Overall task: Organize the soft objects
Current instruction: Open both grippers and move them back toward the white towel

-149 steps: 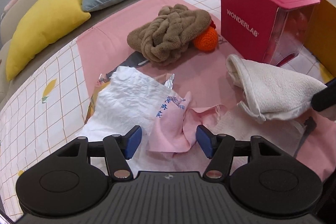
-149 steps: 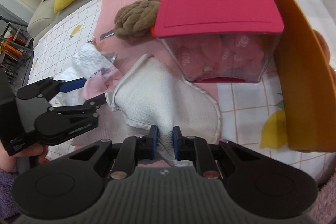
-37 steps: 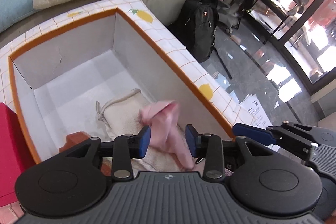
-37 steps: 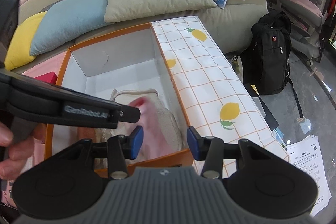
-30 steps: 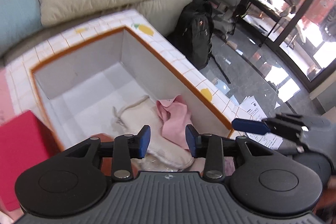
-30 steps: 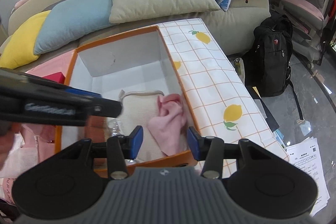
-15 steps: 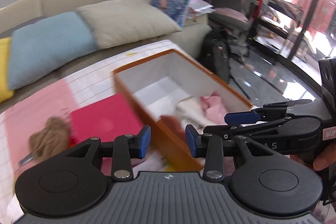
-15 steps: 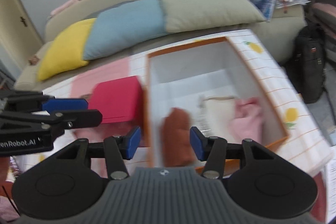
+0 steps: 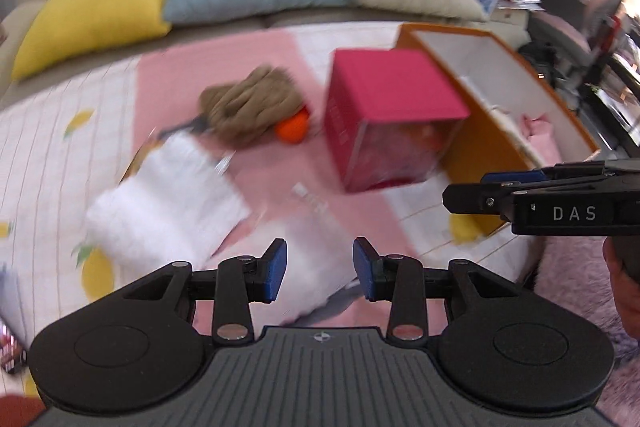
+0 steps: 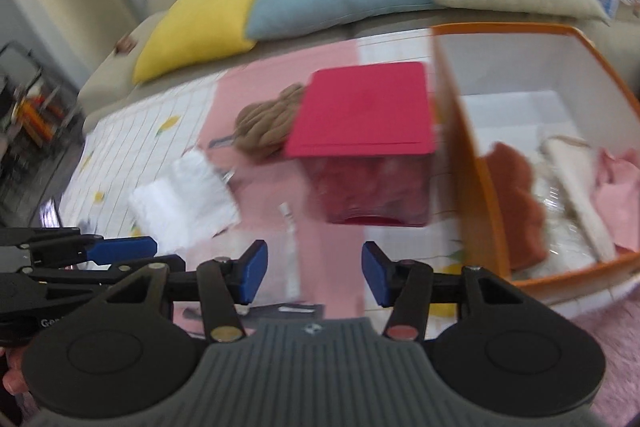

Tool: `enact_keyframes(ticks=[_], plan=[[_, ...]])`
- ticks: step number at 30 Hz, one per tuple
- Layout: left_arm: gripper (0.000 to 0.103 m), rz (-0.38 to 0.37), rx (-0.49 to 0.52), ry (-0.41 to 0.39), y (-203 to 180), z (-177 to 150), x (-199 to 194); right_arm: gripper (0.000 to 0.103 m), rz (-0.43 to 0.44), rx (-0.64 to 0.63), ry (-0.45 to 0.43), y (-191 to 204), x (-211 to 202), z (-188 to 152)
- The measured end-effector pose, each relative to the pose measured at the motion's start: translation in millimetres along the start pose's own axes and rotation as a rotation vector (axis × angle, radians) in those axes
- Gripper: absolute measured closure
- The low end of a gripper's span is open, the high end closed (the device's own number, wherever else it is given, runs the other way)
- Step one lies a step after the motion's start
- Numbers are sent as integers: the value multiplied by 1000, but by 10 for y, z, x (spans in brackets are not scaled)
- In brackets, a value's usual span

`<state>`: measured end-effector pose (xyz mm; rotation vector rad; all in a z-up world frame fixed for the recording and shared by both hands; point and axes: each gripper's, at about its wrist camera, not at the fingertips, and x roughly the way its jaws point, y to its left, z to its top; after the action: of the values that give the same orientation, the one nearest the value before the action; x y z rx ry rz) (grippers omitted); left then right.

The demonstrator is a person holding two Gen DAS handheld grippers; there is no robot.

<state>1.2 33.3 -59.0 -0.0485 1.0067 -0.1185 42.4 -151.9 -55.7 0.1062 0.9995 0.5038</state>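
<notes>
Swung back from the orange box (image 10: 476,163); left gripper (image 9: 320,269) and right gripper (image 10: 314,273) both spread, empty, white cloth (image 9: 168,203) ahead-left.

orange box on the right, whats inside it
Inside the orange cardboard box: a rust-brown fuzzy cloth, a cream towel and a pink cloth. Something clear and crinkly shows between them; what lies under the pile is hidden.
</notes>
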Motion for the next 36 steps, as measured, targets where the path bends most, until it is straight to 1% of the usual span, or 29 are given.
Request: enact_keyframes(ticks=[3,6,7,9,10,14,17,22,24,26,27,28,31,32,33,36], plan=[[59,27,-45,7,192,-77,-32,51,17,-56,39,143,195,-3],[58,78,-92,-22,427,-115,-51,51,21,-82,93,237,391,3],[51,100,-108,-32,524,-121,-56,49,26,-88,113,265,457,10],[41,145,-149,-38,714,-98,-6,43,30,-108,139,336,576,24],[40,164,-168,-39,804,-89,17,41,31,-123,148,378,634,31],[34,226,-239,-31,1156,-74,192,41,26,-171,181,533,860,101],[30,230,-292,-31,1324,-69,359,41,19,-201,191,660,1027,166],[29,246,-365,-14,1437,-84,647,41,13,-217,216,805,1189,230],[30,259,-372,-15,1450,-89,757,41,0,-228,225,826,1227,223],[34,298,-353,-11,1430,-84,844,41,-14,-229,236,823,1246,202],[41,322,-325,-7,1411,-83,887,41,-16,-224,243,807,1248,194],[51,334,-294,-2,1393,-84,929,41,-19,-218,248,787,1248,188],[73,324,-236,-13,1346,-103,985,41,-40,-206,259,722,1245,162],[76,321,-227,-20,1332,-104,988,41,-48,-198,262,694,1248,155],[84,321,-219,-28,1318,-106,979,41,-53,-190,266,668,1253,150],[90,313,-225,-52,1313,-105,900,41,-55,-171,268,613,1254,136]])
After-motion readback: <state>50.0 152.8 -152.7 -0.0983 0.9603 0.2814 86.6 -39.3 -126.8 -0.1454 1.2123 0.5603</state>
